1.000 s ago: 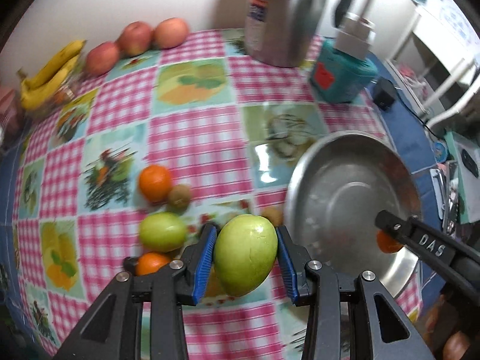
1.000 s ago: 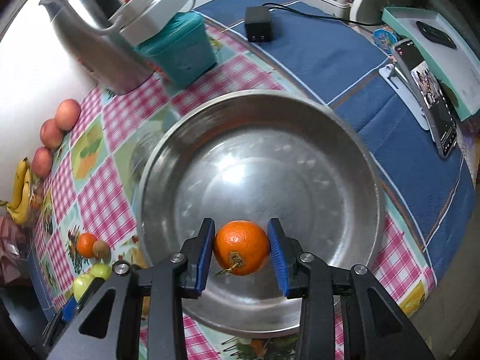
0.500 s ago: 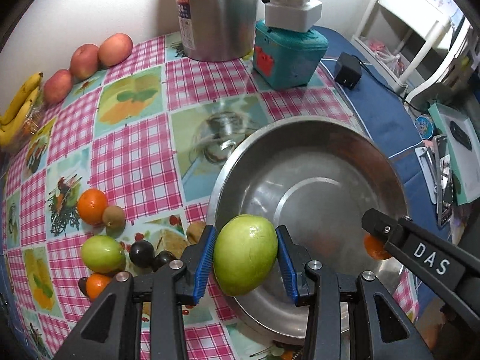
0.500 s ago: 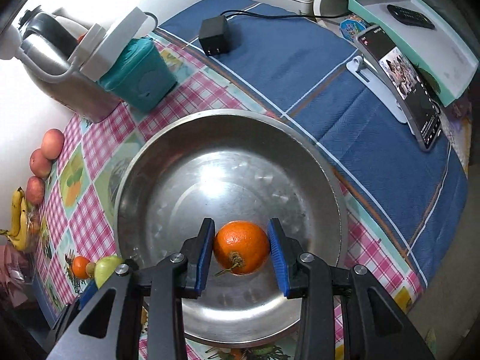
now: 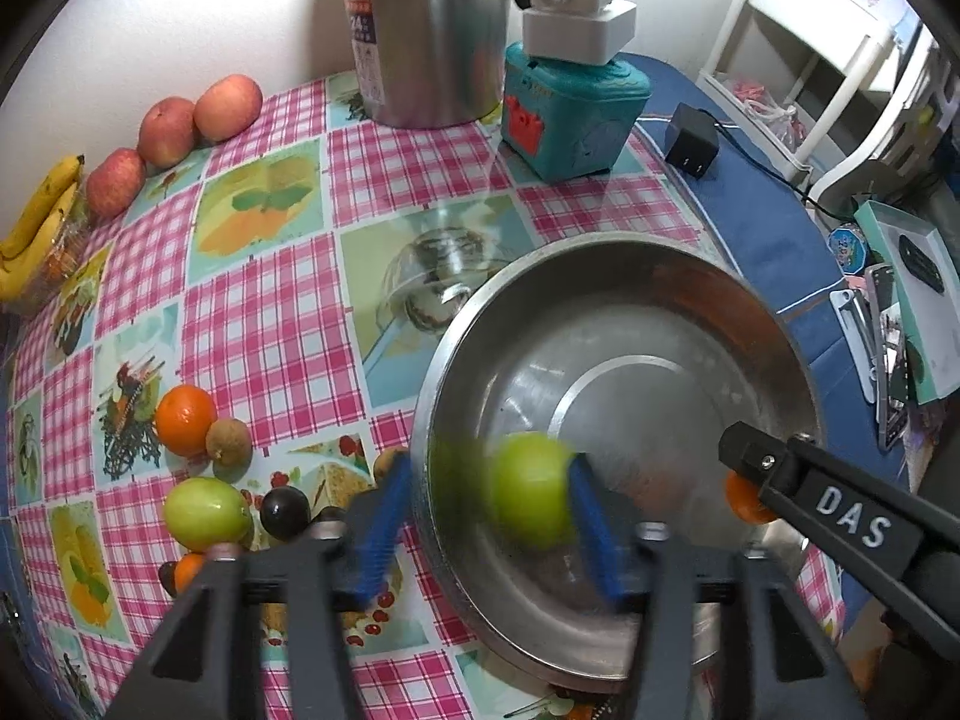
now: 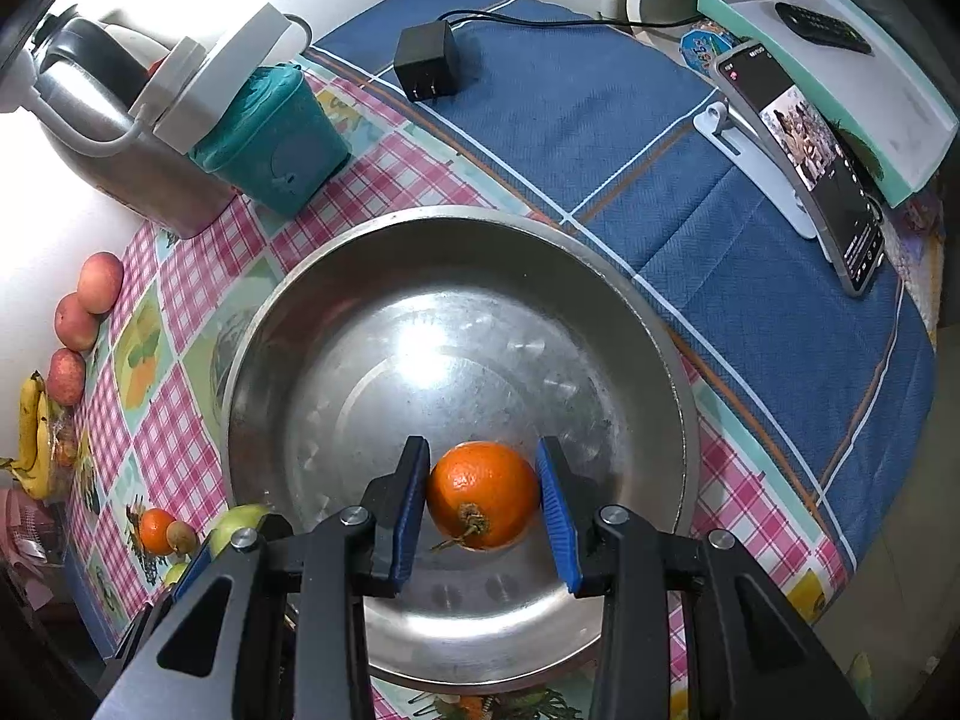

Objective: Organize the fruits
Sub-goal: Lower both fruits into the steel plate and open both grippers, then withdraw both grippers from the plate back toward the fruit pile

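Observation:
My left gripper [image 5: 489, 516] has its jaws wide apart over the near rim of the steel bowl [image 5: 600, 276]. A green fruit [image 5: 531, 498] sits blurred between the jaws, against the right pad, inside the bowl. My right gripper [image 6: 483, 507] has opened a little around an orange [image 6: 483, 495] over the bowl [image 6: 372, 240]; a small gap shows at the right pad. In the left wrist view the right gripper [image 5: 744, 480] comes in from the right with the orange [image 5: 741, 498]. Loose fruit lies left of the bowl: an orange [image 5: 185, 411], another green fruit [image 5: 207, 513], a dark plum [image 5: 285, 510].
A steel kettle [image 5: 426, 30] and a teal box [image 5: 570, 114] stand behind the bowl. Apples [image 5: 174, 126] and bananas [image 5: 36, 234] lie at the far left by the wall. A phone on a stand [image 6: 804, 162], a charger [image 6: 429, 69] and a teal tray [image 6: 840, 72] sit on the blue cloth.
My left gripper carried the green fruit right over the bowl and opened its jaws; the fruit is now loose and blurred. My right gripper stayed over the bowl and its jaws eased apart.

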The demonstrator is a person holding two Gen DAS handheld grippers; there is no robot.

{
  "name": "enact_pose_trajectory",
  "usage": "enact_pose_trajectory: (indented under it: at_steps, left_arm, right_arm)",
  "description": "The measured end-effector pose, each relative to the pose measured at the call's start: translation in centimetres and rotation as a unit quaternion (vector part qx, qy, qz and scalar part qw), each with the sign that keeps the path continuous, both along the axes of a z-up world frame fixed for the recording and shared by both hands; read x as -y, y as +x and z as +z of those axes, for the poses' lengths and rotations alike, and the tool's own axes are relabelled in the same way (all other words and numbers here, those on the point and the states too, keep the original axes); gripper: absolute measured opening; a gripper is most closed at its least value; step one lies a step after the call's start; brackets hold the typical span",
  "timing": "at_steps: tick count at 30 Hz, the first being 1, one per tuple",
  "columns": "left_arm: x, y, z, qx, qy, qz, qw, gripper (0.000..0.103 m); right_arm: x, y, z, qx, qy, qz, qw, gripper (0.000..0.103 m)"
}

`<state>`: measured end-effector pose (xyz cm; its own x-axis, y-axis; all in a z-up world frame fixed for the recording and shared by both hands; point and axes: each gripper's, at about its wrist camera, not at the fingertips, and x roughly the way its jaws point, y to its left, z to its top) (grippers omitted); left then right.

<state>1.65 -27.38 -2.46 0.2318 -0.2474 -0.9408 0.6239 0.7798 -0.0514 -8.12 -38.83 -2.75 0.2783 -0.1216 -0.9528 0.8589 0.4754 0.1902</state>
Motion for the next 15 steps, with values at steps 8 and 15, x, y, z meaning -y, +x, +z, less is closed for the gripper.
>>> enact_pose_trajectory:
  at_steps: [8,15]
  left_arm:
    - [-0.8,0.1,0.4,0.003,0.0,0.004,1.0,0.075]
    - [-3.4,1.4,1.0,-0.001,0.0,0.039,0.9993,0.077]
  right_arm:
    - [0.0,-0.2,0.9,0.0,-0.016,0.0,1.0,0.057]
    - [-0.2,-0.1,1.4,-0.009,-0.027,0.011,1.0,0.066]
